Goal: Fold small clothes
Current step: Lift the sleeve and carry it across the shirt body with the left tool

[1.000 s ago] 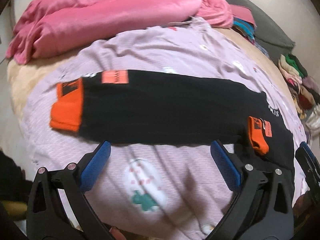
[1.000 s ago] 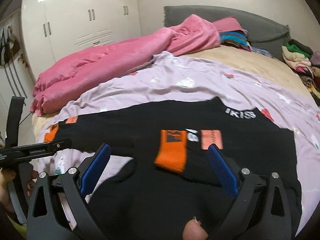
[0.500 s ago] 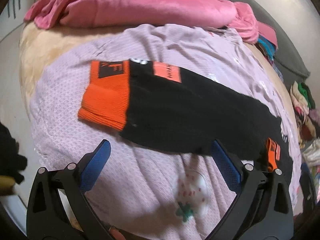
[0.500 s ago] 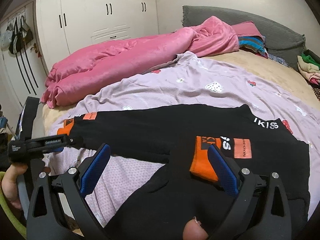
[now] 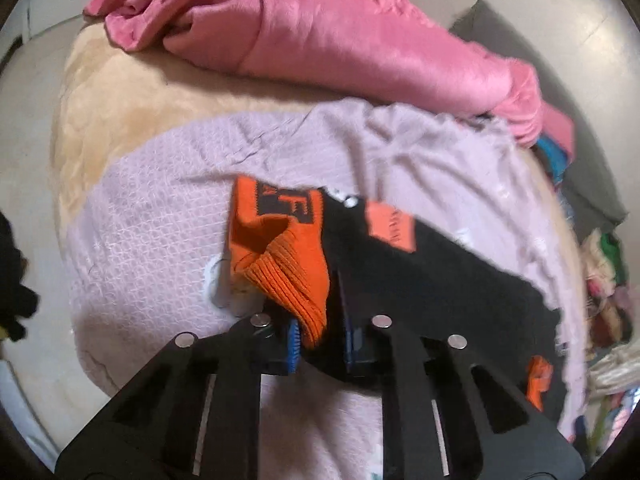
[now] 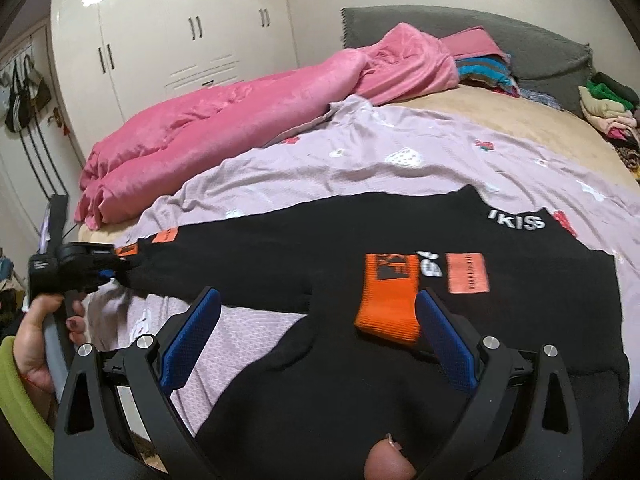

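Black sweater (image 6: 360,264) w/ orange cuffs, flat on bed, left cuff (image 5: 286,264) lifted

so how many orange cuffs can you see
2. One cuff is pinched in the left gripper at the outstretched sleeve's end; the other cuff lies folded onto the black top ahead of the open right gripper.

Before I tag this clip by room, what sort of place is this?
Most likely a home bedroom. The black sweater lies spread on a bed with a pink blanket bunched along it, and a white wardrobe stands against the wall behind.
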`<state>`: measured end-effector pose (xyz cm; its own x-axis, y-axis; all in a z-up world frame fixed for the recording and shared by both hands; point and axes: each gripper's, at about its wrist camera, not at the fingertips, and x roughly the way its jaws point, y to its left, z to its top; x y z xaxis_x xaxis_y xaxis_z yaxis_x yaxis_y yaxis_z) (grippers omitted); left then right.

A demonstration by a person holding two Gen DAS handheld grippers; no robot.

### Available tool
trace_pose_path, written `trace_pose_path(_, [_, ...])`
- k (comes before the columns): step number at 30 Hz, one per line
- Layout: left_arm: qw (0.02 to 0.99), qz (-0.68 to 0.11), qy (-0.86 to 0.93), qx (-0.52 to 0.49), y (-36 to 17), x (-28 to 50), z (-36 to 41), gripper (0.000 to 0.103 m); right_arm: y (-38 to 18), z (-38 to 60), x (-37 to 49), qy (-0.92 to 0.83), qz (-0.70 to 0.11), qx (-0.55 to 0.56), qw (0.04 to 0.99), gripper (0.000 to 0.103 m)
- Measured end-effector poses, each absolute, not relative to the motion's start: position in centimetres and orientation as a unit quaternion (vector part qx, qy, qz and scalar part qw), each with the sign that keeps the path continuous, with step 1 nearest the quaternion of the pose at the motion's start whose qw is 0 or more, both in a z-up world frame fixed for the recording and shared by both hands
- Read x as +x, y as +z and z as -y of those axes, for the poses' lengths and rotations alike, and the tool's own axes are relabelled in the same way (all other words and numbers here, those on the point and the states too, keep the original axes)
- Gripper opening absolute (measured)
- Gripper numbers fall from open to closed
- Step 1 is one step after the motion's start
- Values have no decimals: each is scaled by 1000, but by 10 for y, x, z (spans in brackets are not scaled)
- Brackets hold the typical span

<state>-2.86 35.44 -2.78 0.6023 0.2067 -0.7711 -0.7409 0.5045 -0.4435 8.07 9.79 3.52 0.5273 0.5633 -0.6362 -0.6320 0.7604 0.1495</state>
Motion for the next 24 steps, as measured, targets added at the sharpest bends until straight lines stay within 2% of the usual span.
trace_pose_path(13, [890,-263,221,-300,86,-7,-292,5,46,-23,92,286,-340,11,896,97])
trace_pose_path(24, [917,-262,158,-257,119,43,-234,5,53,38,95,221,-331,35,917,97])
